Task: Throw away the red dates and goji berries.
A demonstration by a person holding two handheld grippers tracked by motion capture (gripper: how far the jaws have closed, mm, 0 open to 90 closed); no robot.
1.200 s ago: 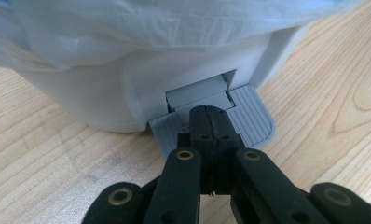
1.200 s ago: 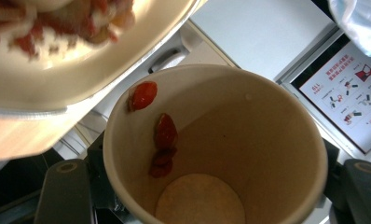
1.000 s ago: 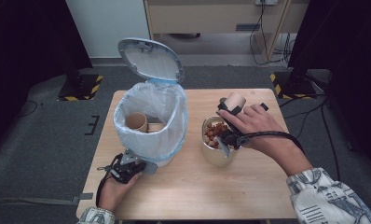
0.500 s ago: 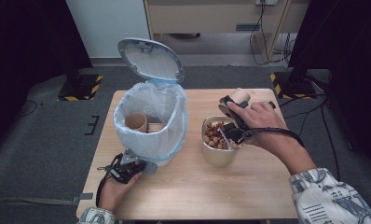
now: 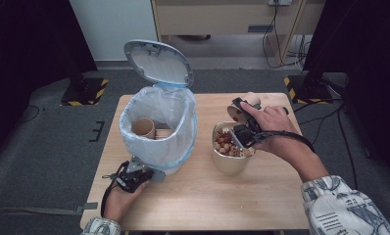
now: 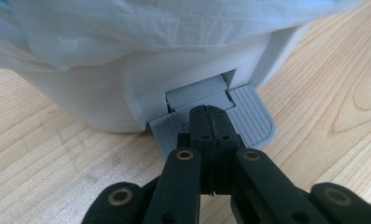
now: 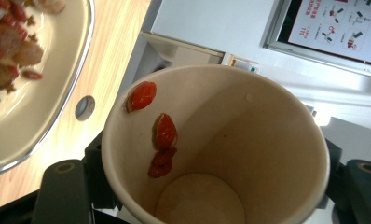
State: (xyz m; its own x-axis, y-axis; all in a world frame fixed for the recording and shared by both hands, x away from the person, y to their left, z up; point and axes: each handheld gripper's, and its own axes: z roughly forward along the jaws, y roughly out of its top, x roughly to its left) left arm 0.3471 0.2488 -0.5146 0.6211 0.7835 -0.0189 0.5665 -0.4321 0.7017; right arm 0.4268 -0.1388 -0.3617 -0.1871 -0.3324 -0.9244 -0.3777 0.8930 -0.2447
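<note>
Table (image 5: 261,196) of pale wood, bearing one pedal bin (image 5: 158,129), one cream bowl (image 5: 230,164) and one paper cup (image 5: 243,108) in a grip.

Left gripper (image 5: 134,177), at about seven o'clock on the tabletop: jaws shut tight together, nothing between them, tips pressed down on the single grey pedal (image 6: 256,116) at the bin's foot. Lid (image 5: 158,62) tipped up and open at twelve o'clock of the bin. One white liner bag (image 5: 176,115) draped over the rim. Inside, two brown paper cups (image 5: 144,127), one upright, one lying beside it at three o'clock.

Right gripper (image 5: 242,125), at about two o'clock on the table: jaws clamped on the paper cup, one black jaw on each side of its wall in the right gripper view, closed only as far as the cup allows. Cup tilted on its side above the bowl's far rim, mouth toward the camera. Three red pieces (image 7: 164,135) stuck to the inner wall: one near the rim at ten o'clock, two lower down. Base bare.

Bowl at three o'clock of the bin, well apart from it, heaped with red and tan bits (image 5: 225,144), too many and too small to count.
</note>
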